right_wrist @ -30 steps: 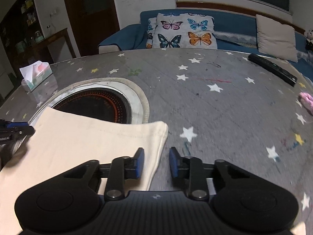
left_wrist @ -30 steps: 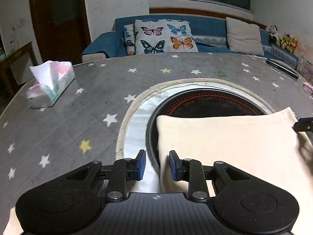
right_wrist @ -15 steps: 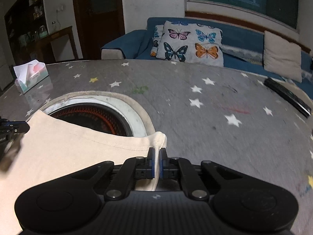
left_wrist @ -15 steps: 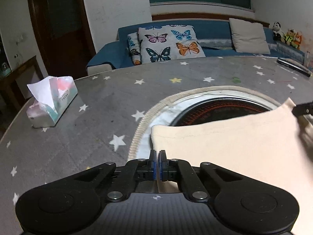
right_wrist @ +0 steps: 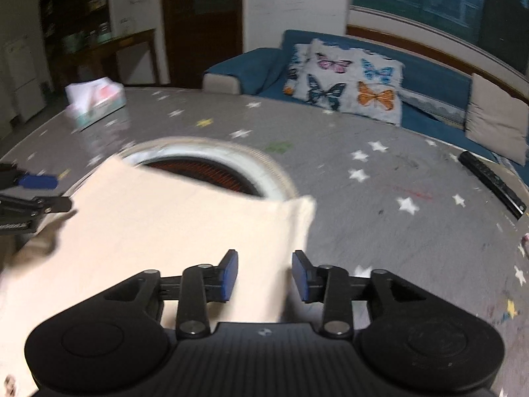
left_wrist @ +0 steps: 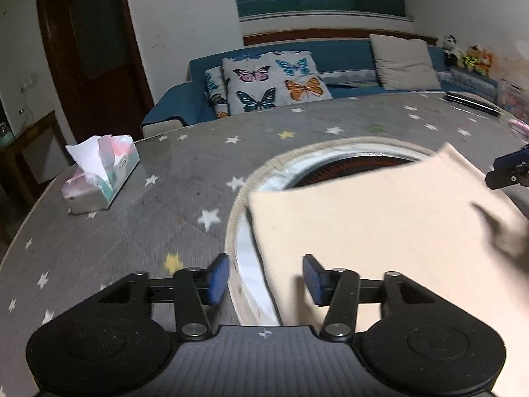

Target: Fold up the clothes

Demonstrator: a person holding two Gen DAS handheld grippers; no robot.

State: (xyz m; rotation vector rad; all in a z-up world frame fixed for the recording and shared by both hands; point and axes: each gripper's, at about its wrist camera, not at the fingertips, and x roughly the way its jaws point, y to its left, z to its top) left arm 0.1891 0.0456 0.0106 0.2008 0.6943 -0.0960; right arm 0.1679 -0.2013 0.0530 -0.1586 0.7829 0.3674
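Observation:
A cream folded garment lies flat on the grey star-patterned table, partly over the round heater opening. It also shows in the right wrist view. My left gripper is open, its jaws straddling the garment's left edge. My right gripper is open over the garment's right edge. Each gripper's tip shows at the edge of the other's view: the right one, the left one.
A tissue box stands at the table's left; it also shows in the right wrist view. A black remote lies at the far right. A blue sofa with butterfly cushions stands behind the table.
Both grippers shut on the garment's near corners half a second ago and have now opened, letting go. Both cameras have risen and tilted; the garment lies folded further over the heater opening.

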